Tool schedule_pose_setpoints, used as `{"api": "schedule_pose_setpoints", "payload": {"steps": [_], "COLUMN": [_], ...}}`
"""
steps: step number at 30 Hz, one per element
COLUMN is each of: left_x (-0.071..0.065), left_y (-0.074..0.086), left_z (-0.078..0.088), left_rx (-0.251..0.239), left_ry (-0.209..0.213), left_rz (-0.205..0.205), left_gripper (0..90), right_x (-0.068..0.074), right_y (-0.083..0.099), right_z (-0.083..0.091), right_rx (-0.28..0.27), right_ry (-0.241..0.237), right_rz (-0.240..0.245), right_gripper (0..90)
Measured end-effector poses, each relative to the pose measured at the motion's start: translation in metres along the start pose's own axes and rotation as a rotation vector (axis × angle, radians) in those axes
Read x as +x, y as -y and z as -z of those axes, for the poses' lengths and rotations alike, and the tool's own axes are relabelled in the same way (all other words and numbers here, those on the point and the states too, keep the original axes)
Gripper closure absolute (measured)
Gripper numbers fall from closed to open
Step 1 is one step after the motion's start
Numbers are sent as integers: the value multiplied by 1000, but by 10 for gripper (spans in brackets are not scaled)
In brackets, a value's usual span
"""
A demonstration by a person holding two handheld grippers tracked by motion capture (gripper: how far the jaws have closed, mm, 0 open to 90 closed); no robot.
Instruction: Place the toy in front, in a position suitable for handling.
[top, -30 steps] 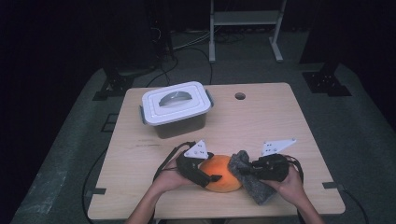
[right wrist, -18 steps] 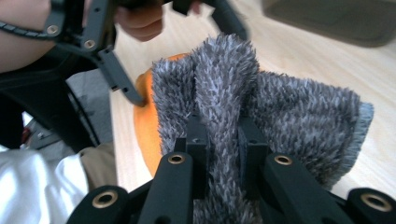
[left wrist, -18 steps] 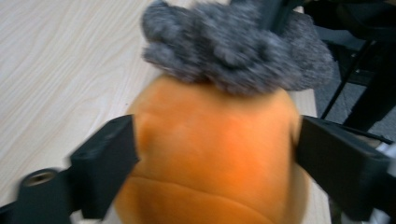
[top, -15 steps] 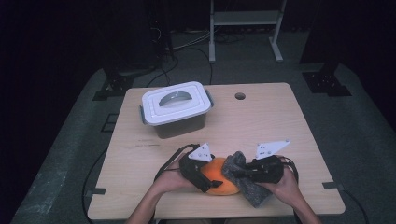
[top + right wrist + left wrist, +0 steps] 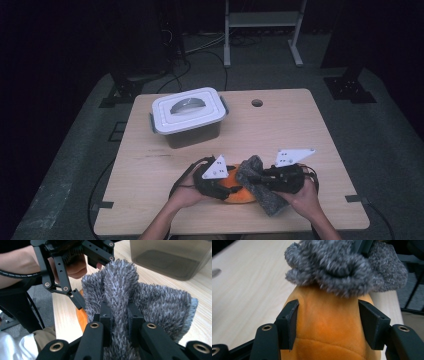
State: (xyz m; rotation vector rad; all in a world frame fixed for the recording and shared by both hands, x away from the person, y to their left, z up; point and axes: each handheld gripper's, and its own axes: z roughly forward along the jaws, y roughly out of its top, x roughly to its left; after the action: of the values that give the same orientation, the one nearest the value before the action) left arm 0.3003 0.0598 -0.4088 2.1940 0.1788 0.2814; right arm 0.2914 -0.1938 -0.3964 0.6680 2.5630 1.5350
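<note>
The orange plush toy (image 5: 329,327) lies near the table's (image 5: 300,130) front edge, your left gripper (image 5: 329,323) just closing around it, pads against its sides. Your right gripper (image 5: 119,315) pinches the grey fuzzy cloth (image 5: 155,307) draped over the toy. Behind stands the lidded container (image 5: 187,117).

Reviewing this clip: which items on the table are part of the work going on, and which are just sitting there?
In use:
- orange plush object, between the left tool's jaws, which have just been closing on it
- grey fuzzy cloth, pinched in the right tool and laid against the orange object

Just lying about:
- lidded plastic box, standing apart at the table's far left
</note>
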Motion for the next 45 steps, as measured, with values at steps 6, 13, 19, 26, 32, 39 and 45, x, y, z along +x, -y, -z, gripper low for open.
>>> {"api": "schedule_pose_setpoints", "payload": {"steps": [6,13,19,26,32,39,45], "left_x": [11,21,19,21,21,23,21], "left_y": [12,27,27,16,19,23,23], "left_z": [4,12,12,16,11,13,13], "left_rx": [18,11,20,-20,1,7,6], "left_ry": [38,79,91,104,104,111,106], "left_rz": [68,99,87,131,129,142,127], "left_gripper": [337,331,316,112,219,284,274], "right_x": [-7,-24,-23,-12,-8,-20,-28], "right_y": [7,24,19,13,11,19,27], "right_z": [-4,1,4,-6,-9,-7,-4], "right_rx": [20,53,11,33,39,41,80], "right_ry": [9,27,15,-21,-21,-20,12], "right_rz": [-25,-107,-115,-51,-22,-91,-128], "right_gripper": [779,779,779,778,778,777,778]}}
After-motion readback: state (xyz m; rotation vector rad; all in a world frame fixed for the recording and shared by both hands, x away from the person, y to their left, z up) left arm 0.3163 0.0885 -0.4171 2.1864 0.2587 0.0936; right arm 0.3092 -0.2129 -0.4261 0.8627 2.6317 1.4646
